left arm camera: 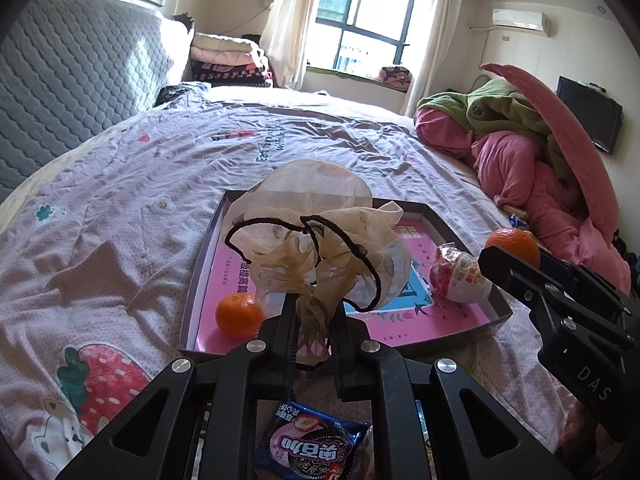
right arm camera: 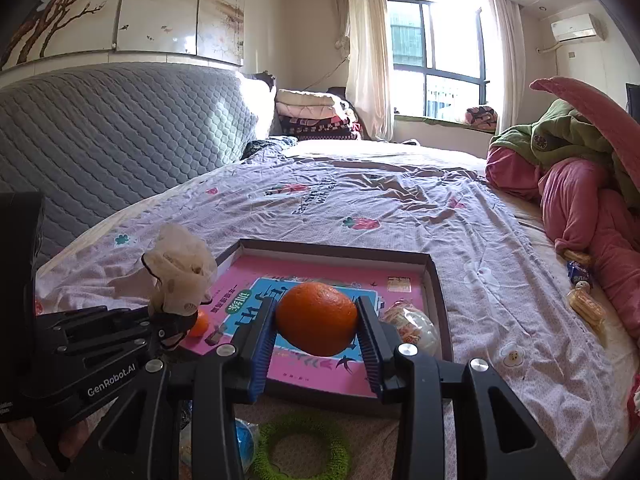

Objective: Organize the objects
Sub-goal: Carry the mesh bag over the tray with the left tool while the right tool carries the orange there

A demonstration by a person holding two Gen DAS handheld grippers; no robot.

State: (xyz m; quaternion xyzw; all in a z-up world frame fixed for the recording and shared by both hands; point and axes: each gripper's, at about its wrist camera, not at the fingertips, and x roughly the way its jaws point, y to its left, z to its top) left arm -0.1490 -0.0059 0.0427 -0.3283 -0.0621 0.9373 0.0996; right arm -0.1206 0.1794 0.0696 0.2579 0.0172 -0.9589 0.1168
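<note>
Right claw [right arm camera: 318,326] pinches a round orange tangerine [right arm camera: 316,324] over the pink-lined shallow cardboard tray [right arm camera: 434,280], probably to drop it in; left claw [left arm camera: 314,320] clamps a beige gauzy scrunchie [left arm camera: 320,240] at 9 o'clock.

A tray [right arm camera: 436,280] lies on the bed [right arm camera: 360,200]. In it, one orange [left arm camera: 239,315] sits at seven o'clock and a wrapped snack [left arm camera: 460,274] at four. A cookie packet [left arm camera: 308,444] lies on the bed just before the tray, a ring [right arm camera: 300,448] beside it.
</note>
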